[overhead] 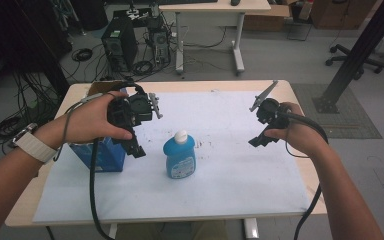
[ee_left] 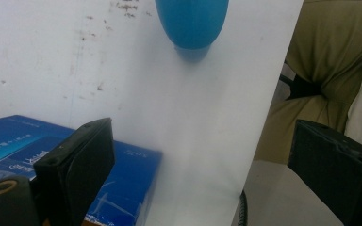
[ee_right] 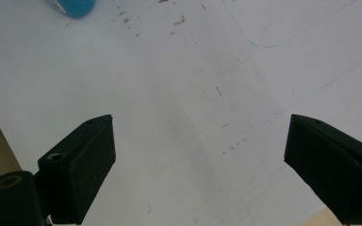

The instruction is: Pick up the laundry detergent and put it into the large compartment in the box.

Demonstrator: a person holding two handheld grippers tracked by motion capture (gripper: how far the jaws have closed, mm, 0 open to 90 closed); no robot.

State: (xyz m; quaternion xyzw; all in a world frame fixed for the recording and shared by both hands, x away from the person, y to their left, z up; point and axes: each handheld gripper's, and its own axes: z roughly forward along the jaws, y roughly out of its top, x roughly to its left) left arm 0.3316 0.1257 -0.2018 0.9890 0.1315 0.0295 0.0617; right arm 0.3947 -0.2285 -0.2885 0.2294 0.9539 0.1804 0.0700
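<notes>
White lettering runs across the top of the blue box, which lies just beside the blue bottle, but it is too blurred to read. The bottle's label is likewise illegible.

The bottle stands on the sheet that covers the table, between the two grippers and nearer the left gripper, just to that gripper's right and a little toward the person. The box lies directly under the left gripper, at the sheet's left edge; in the left gripper view the box sits behind the gripper's near jaw and the bottle lies ahead, beyond the jaw tips. The right gripper hangs over bare sheet, well apart from the bottle, which lies to its left. In the right gripper view the bottle sits far ahead, off to the side.
</notes>
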